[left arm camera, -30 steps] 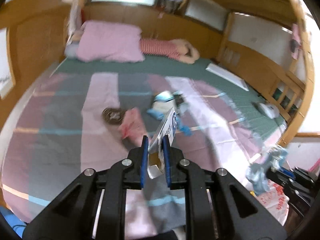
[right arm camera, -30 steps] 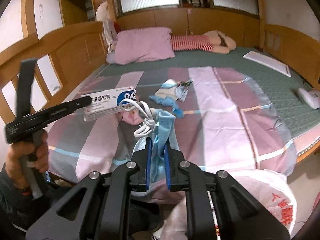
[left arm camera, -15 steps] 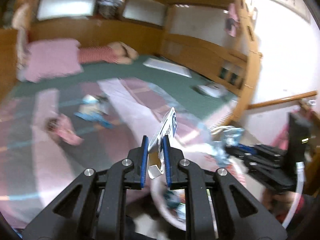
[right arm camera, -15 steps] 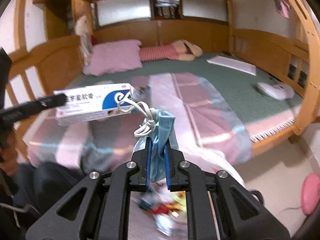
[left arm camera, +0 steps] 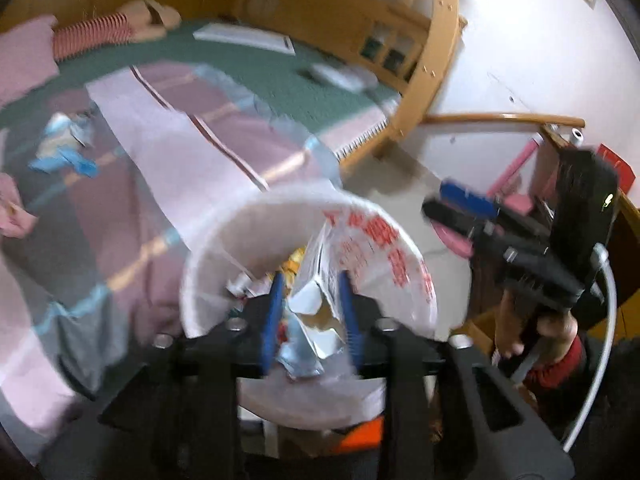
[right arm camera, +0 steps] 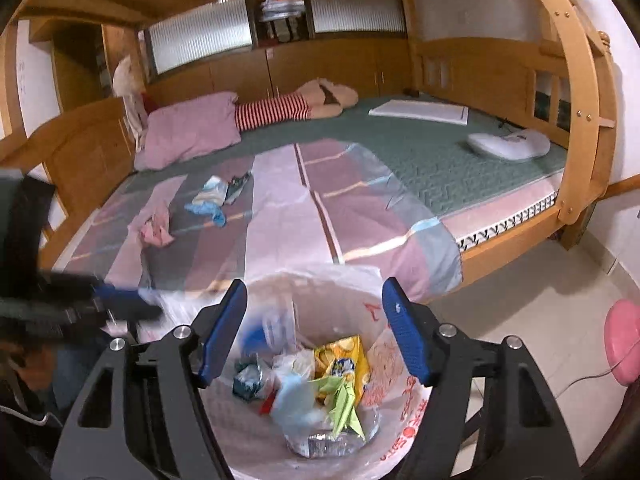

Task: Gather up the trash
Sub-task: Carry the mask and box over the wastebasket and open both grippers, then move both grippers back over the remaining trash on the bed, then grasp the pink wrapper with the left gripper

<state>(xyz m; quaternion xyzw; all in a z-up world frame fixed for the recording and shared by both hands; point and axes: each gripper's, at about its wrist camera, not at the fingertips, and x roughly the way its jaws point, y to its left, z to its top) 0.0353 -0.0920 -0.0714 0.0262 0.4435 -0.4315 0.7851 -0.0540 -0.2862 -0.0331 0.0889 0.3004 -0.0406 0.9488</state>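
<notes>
Left gripper [left arm camera: 310, 316]: jaws parted a little, the white box [left arm camera: 316, 280] standing loose between the blue pads, over the bag's mouth; blur hides whether the pads touch it.
Right gripper [right arm camera: 316, 332]: spread wide, holding nothing, hanging above the open bag.
Trash bag [right arm camera: 394, 400]: white plastic, mouth open, beside the bed's near edge; red printing on its side, too warped to read.
Inside the bag: a yellow wrapper [right arm camera: 340, 356], a green folded paper [right arm camera: 344, 400], a pale blue mask [right arm camera: 294, 396], foil scraps at the bottom.
Box writing: blurred, unreadable.
Bed [right arm camera: 420, 160]: green mattress with a striped blanket [right arm camera: 280, 216].
Left on the blanket: a pink cloth [right arm camera: 154, 228], blue and white scraps [right arm camera: 212, 200].
Farther back: a pink pillow [right arm camera: 188, 132], a striped doll [right arm camera: 288, 108], a white board [right arm camera: 420, 112].
Floor: a pink round object [right arm camera: 622, 346] at right.
</notes>
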